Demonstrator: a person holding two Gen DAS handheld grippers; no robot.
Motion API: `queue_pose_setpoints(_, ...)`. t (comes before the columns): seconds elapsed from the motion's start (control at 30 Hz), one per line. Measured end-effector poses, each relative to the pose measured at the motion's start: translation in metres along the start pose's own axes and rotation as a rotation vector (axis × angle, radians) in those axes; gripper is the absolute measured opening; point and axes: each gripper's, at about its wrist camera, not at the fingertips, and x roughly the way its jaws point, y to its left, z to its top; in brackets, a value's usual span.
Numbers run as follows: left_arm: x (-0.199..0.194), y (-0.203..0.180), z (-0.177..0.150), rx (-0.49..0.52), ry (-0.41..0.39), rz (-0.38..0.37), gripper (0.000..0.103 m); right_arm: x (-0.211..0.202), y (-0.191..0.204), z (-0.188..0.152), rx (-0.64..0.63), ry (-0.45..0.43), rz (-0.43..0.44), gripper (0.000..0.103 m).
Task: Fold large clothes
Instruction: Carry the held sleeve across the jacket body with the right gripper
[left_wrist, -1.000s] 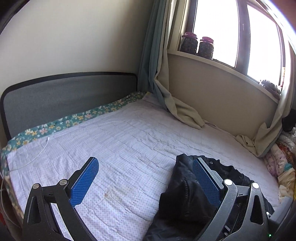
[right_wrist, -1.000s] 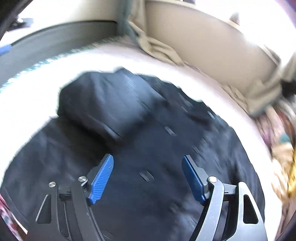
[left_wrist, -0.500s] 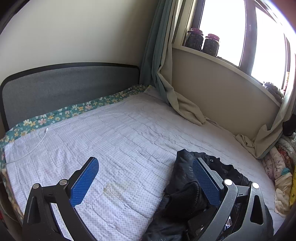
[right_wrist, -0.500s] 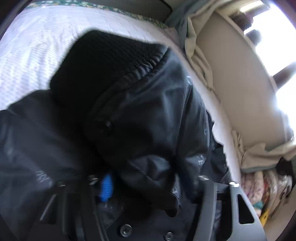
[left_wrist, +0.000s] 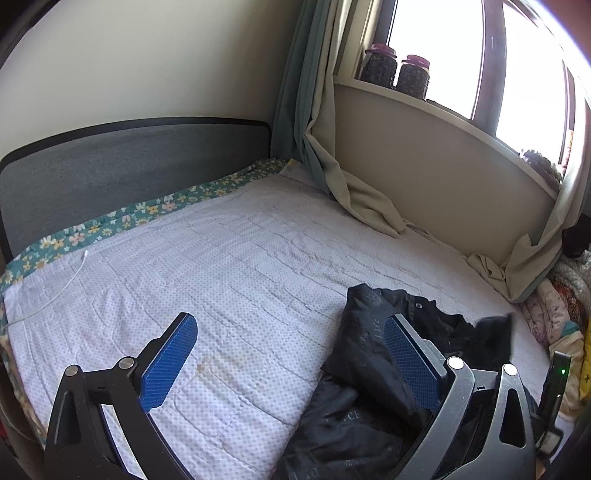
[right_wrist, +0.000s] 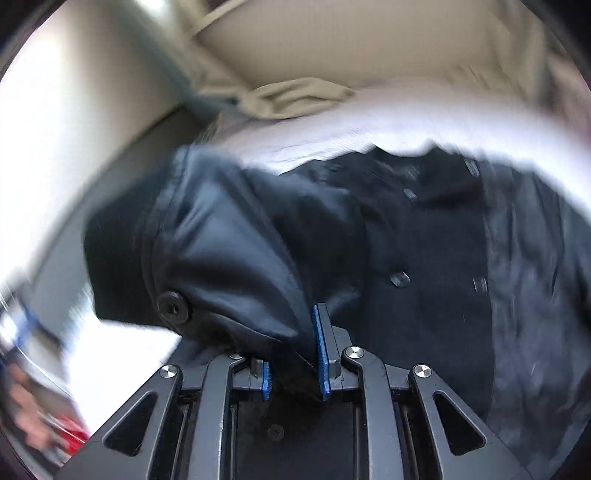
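Left wrist view first: my left gripper (left_wrist: 291, 363) hangs wide open over the bed (left_wrist: 229, 266), nothing between its blue pads. The black jacket (left_wrist: 373, 373) lies crumpled at the near right part of the mattress, partly behind my right-hand finger, with its far edge well short of the beige curtain (left_wrist: 365, 206) pooled on the bed by the window wall. My worry here is that this gripper is idle: if the other side lifts alone, I judge the heavy jacket will drag and bunch rather than spread flat.

Right wrist view: my right gripper (right_wrist: 295, 354) has just been closing and now stands narrow, with a fold of the jacket's smooth dark fabric (right_wrist: 236, 258) pinched between the pads, near a round snap button (right_wrist: 173, 307). The rest of the jacket (right_wrist: 443, 277) spreads away to the right across the pale sheet (right_wrist: 332, 125). The picture is heavily smeared, so I cannot tell how deep the bite goes. The fabric looks slick and thick; a shallow pinch could slip out under the garment's weight. I may also have caught several layers, which would make the fold come out lopsided. The curtain heap (right_wrist: 295, 98) lies beyond the jacket, and a wide swing could snag it.
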Motion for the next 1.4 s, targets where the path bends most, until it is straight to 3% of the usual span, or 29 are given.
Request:
queue_pose_setpoints(0.03,0.0,-0.001,-0.001,0.007,0.002,0.0,0.103,-0.002,-0.016,0.0,0.053,0.008,-0.001,0.025)
queue_pose_setpoints(0.17,0.004,-0.009,-0.006,0.037,0.014,0.004,0.103,-0.019,-0.057,-0.006,0.106,0.053,-0.082,0.068)
queue_pose_setpoints(0.2,0.005,-0.01,-0.008,0.041,0.016,0.004,0.103,-0.025,-0.066,-0.011,0.113,0.07,-0.092,0.07)
queue_pose_setpoints(0.3,0.009,-0.016,-0.011,0.061,0.029,0.005,0.103,-0.039,-0.089,-0.02,0.162,0.147,-0.064,0.07)
queue_pose_setpoints(0.37,0.014,-0.023,-0.013,0.081,0.048,0.003,0.103,-0.057,-0.098,-0.026,0.2,0.145,-0.065,0.07)
queue_pose_setpoints(0.5,0.031,-0.054,-0.005,0.141,0.108,-0.033,0.103,-0.079,-0.123,0.003,0.268,0.105,-0.012,0.07)
queue_pose_setpoints(0.67,0.066,-0.108,0.001,0.285,0.202,-0.093,0.103,-0.075,-0.142,0.028,0.268,0.126,-0.061,0.07)
queue_pose_setpoints(0.8,0.091,-0.12,-0.028,0.371,0.221,-0.061,0.103,-0.063,-0.171,0.016,0.405,0.155,-0.037,0.07)
queue_pose_setpoints(0.9,0.109,-0.119,-0.041,0.362,0.327,-0.088,0.103,-0.055,-0.19,0.01,0.461,0.202,-0.009,0.07)
queue_pose_setpoints(1.07,0.119,-0.114,-0.033,0.31,0.316,-0.082,0.103,-0.042,-0.205,0.005,0.531,0.186,0.039,0.069)
queue_pose_setpoints(1.1,0.122,-0.115,-0.033,0.317,0.312,-0.065,0.103,-0.039,-0.205,0.006,0.523,0.182,0.042,0.068)
queue_pose_setpoints(1.2,0.132,-0.12,-0.037,0.373,0.309,-0.015,0.103,-0.028,-0.197,0.016,0.45,0.169,0.051,0.036)
queue_pose_setpoints(1.23,0.133,-0.12,-0.039,0.387,0.307,-0.007,0.103,-0.025,-0.194,0.018,0.431,0.17,0.034,0.01)
queue_pose_setpoints(1.4,0.141,-0.122,-0.04,0.412,0.305,0.019,0.102,-0.022,-0.176,0.036,0.287,0.133,-0.062,0.007)
